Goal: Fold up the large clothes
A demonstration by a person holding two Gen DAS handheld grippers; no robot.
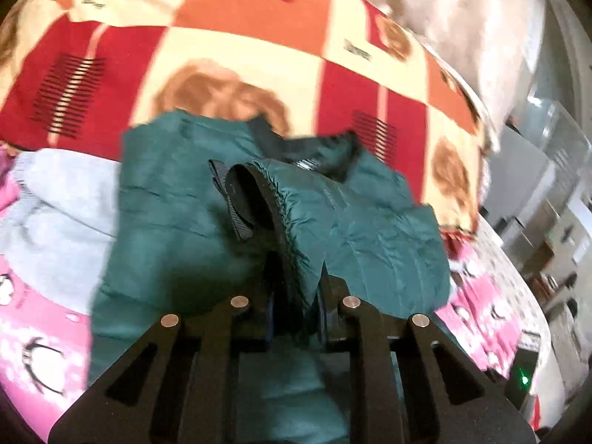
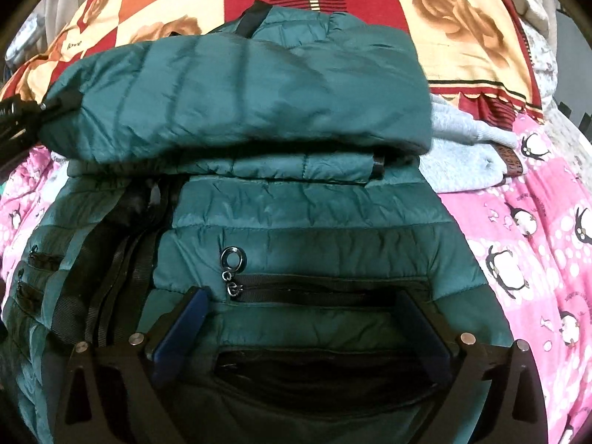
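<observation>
Mid-fold, the left gripper pinches the sleeve cuff of the green jacket on the bed, the right gripper spread open (touching nothing) at six o'clock, so next lay the sleeve flat across.

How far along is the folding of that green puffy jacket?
Partly done: one sleeve already lies across the green jacket. In hand: the left gripper pinches a cuff. The right gripper hangs open above the hem, so the body fold seems left.
</observation>
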